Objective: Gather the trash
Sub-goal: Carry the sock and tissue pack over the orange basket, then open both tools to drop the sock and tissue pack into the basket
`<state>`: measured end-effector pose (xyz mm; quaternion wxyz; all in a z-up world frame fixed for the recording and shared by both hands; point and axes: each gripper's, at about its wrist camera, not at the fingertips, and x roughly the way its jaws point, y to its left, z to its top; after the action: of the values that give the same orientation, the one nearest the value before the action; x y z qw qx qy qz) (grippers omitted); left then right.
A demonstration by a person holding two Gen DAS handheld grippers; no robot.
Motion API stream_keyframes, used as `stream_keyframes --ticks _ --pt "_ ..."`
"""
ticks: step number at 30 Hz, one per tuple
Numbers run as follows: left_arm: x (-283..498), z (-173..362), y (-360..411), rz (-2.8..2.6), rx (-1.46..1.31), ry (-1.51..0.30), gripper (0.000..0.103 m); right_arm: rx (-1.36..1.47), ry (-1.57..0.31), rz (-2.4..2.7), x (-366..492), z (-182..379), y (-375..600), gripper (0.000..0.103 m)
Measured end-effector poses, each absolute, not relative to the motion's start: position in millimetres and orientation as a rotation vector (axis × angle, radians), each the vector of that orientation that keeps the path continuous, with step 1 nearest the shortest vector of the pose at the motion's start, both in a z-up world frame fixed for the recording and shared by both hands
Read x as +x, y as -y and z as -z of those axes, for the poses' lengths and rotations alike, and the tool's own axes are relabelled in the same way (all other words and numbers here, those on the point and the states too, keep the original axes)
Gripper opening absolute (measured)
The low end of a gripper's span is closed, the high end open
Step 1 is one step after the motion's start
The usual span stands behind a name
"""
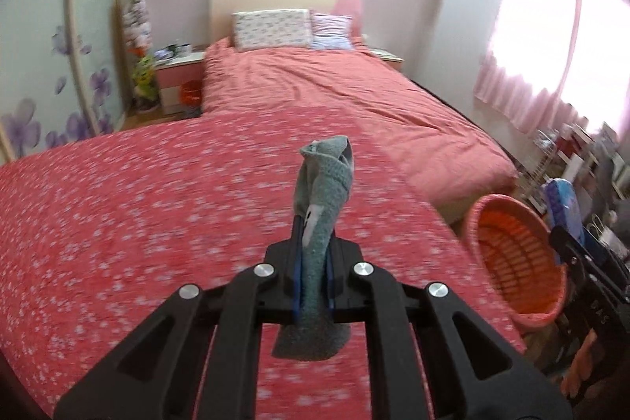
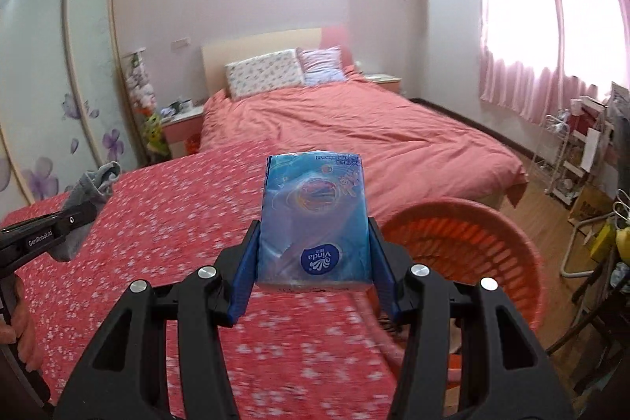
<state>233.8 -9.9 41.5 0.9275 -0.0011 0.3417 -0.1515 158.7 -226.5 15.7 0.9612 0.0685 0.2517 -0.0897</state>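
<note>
A grey sock [image 1: 321, 207] is clamped between the fingers of the left gripper [image 1: 315, 223] and a blue tissue pack [image 2: 315, 219] is clamped in the right gripper [image 2: 315, 243], both held above a red flowered bedspread [image 1: 138, 207], with an orange basket [image 2: 472, 254] just beside the bed's right edge.
</note>
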Motion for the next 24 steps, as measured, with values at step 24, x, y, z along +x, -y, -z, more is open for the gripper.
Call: stream_keyframes --ticks 24 --pt "203 -18 225 0.732 0.045 -0.765 0.01 0.296 -0.433 0.378 127 -2 341 0.052"
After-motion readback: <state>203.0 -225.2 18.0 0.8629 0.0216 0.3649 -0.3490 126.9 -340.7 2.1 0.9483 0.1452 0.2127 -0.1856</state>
